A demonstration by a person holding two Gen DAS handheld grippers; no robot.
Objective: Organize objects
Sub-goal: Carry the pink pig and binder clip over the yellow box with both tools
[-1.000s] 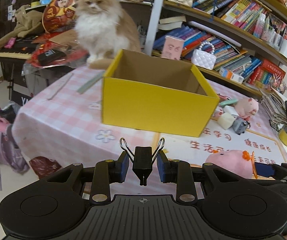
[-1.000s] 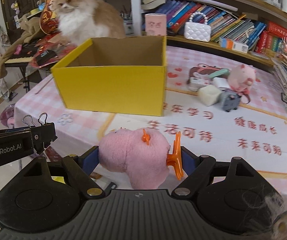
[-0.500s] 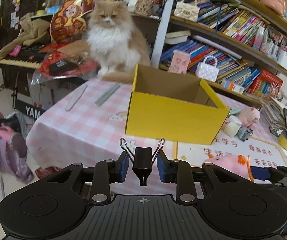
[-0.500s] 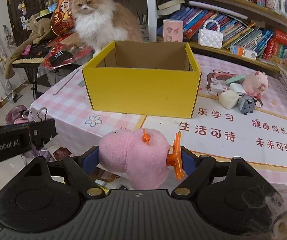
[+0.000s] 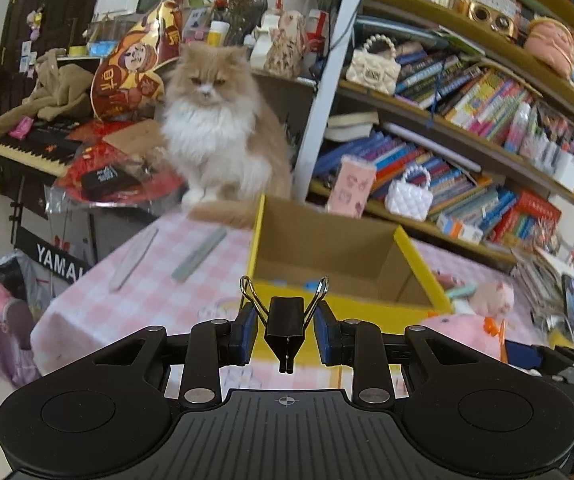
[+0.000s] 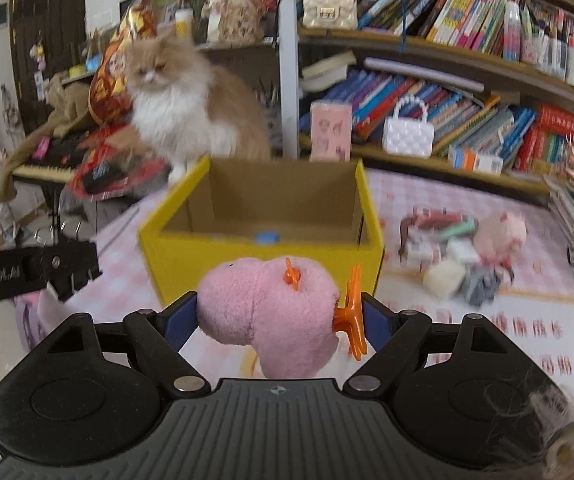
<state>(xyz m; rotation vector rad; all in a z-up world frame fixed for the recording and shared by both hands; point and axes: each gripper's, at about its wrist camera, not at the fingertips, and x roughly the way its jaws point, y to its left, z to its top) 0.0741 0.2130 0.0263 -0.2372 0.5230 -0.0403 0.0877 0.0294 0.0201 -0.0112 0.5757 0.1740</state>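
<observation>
My left gripper is shut on a black binder clip, its wire handles pressed between the blue pads. Ahead of it stands an open yellow cardboard box on the pink checked table. My right gripper is shut on a pink plush toy with orange trim, held in front of the same yellow box. A small blue object lies on the box floor. The left gripper with its clip shows at the left of the right wrist view.
A fluffy orange and white cat sits behind the box at the table's far edge. Small toys, among them a pink pig, lie right of the box. Two rulers lie left of it. Bookshelves stand behind; a keyboard stands at left.
Both grippers have risen with their loads, and the views now look down over the box rim into its inside. The cat has stayed put.
</observation>
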